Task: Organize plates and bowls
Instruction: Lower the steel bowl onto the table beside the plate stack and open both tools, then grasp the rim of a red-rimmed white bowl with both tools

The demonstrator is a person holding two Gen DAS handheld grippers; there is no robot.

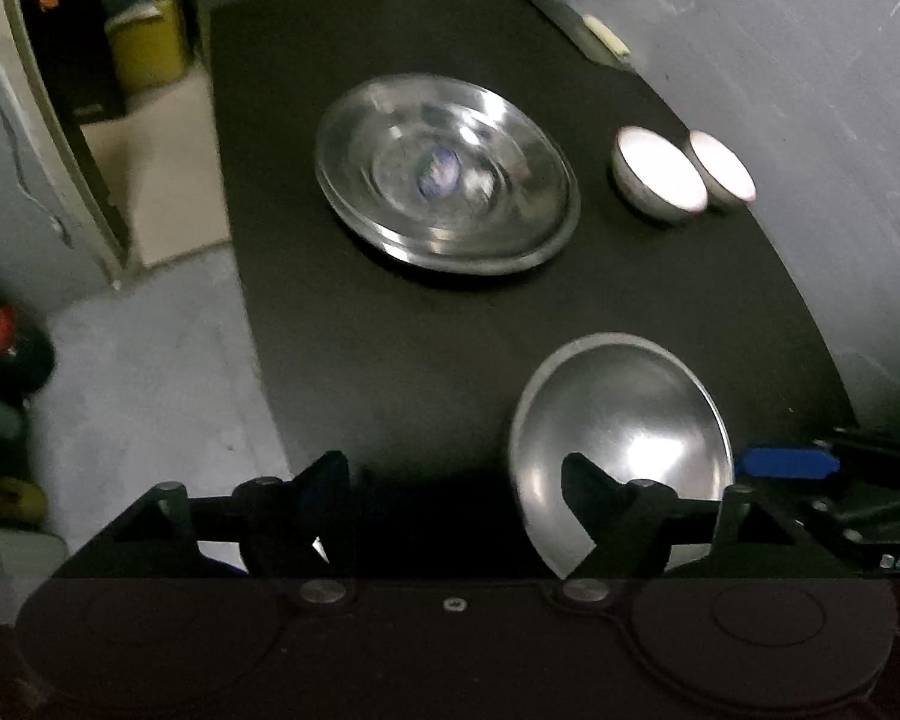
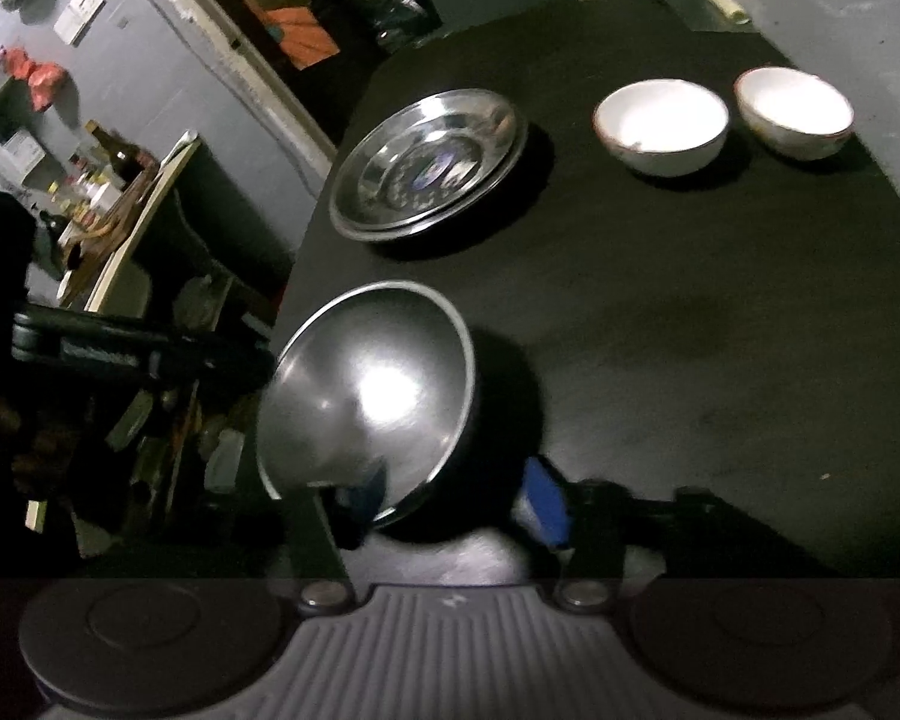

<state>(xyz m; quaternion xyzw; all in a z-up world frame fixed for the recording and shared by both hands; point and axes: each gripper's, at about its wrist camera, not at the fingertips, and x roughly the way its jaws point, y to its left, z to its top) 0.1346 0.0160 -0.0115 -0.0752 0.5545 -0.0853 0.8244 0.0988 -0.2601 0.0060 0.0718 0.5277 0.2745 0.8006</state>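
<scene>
- We see the steel bowl (image 2: 369, 387) at the near left edge of the black counter (image 2: 690, 330). It looks tipped toward the right wrist camera, though the fisheye may exaggerate this.
- Farther back sit the stacked steel plates (image 2: 429, 162). To their right, two white bowls (image 2: 660, 123) stand side by side, well apart from the steel bowl.
- The right claw (image 2: 456, 507) is spread. Its blue-padded fingers (image 2: 546, 504) straddle the bowl's near rim, one inside and one outside, and we judge that neither pad presses on it.
- The left claw (image 1: 456, 480) is spread too, with nothing between its fingers. In its view the bowl (image 1: 621, 438) lies just to the right.
- We judge the step in hand to be either a release or a fresh grip on the steel bowl; the frames do not tell which.
- To grip well, we should seat the pads squarely over the rim before closing, since polished steel slips.
- The bowl is near the counter's edge, so any nudge should go inward.
- If the bowls are to be grouped, we should carry it level and set it down gently beside the white pair.
</scene>
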